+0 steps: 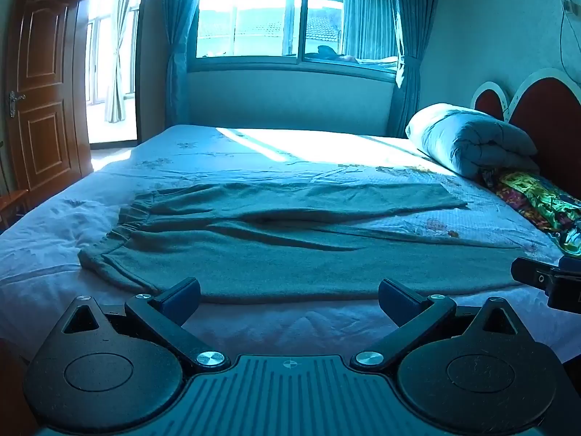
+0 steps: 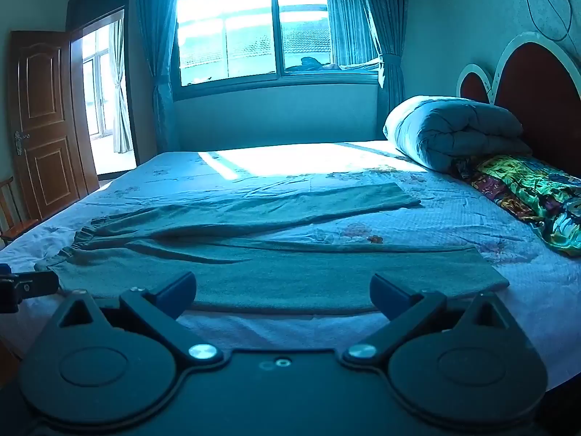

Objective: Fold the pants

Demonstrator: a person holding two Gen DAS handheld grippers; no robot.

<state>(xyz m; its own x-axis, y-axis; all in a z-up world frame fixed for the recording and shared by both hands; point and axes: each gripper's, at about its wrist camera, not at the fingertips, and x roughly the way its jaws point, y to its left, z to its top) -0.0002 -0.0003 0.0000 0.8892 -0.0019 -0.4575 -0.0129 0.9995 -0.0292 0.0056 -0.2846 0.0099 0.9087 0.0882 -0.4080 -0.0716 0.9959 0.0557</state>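
Grey-green pants (image 1: 276, 254) lie spread flat on the bed, with the elastic waistband at the left and the two legs running right, splayed apart. They also show in the right wrist view (image 2: 268, 272). My left gripper (image 1: 288, 299) is open and empty, just short of the near leg's front edge, toward the waist. My right gripper (image 2: 283, 296) is open and empty, just short of the same edge, toward the cuff. The right gripper's tip shows at the right edge of the left wrist view (image 1: 544, 279).
The bed (image 1: 290, 327) has a pale floral sheet. A rolled quilt (image 1: 468, 138) and a colourful pillow (image 1: 541, 207) lie by the red headboard (image 1: 544, 112) at the right. A window with curtains is behind, an open wooden door (image 1: 43, 87) at the left.
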